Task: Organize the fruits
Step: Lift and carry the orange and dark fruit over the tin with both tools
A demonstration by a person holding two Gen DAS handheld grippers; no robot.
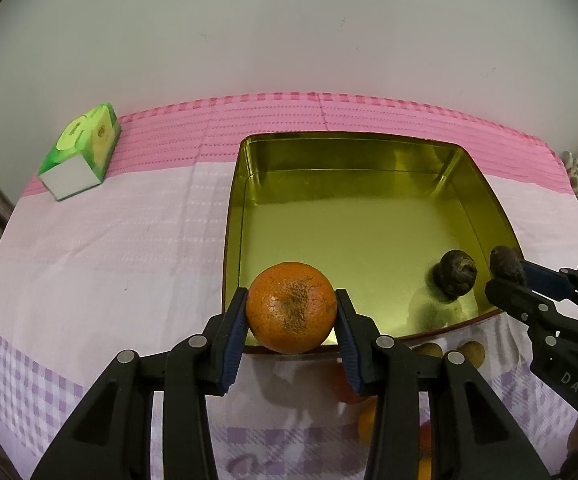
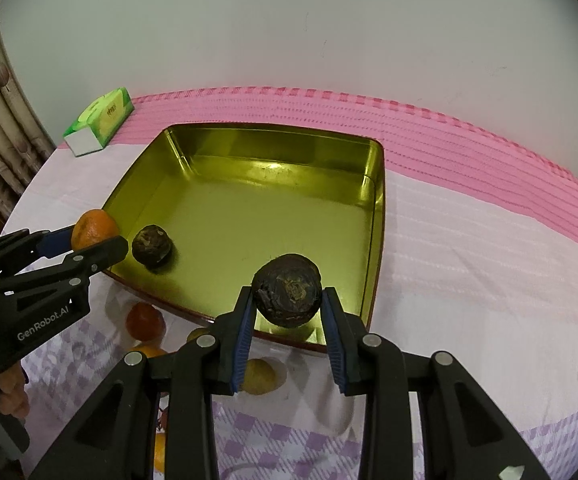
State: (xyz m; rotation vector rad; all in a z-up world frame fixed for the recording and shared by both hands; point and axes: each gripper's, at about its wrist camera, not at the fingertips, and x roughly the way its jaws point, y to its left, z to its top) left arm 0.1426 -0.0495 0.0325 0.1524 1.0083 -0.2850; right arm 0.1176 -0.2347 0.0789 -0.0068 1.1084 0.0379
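Left wrist view: left hand-held gripper [image 1: 291, 309] clasps the orange [image 1: 291, 306], stem end facing camera, above the gold tin's [image 1: 233, 216] near edge; right hand-held gripper [image 2: 287, 305] clamps a dark round fruit [image 2: 287, 295]

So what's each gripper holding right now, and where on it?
Left gripper: orange, pinched across its sides. Right gripper: dark round fruit, also by its sides.

left gripper [image 1: 291, 312]: black plastic frame, triangular cut-outs, round silver rivets, ribbed blue pads [image 1: 233, 336]; white "genrobot.ai" lettering on its side. right gripper [image 2: 287, 312]: same build; partial white letters "das". bare fingers [image 2: 7, 394] at its handle.
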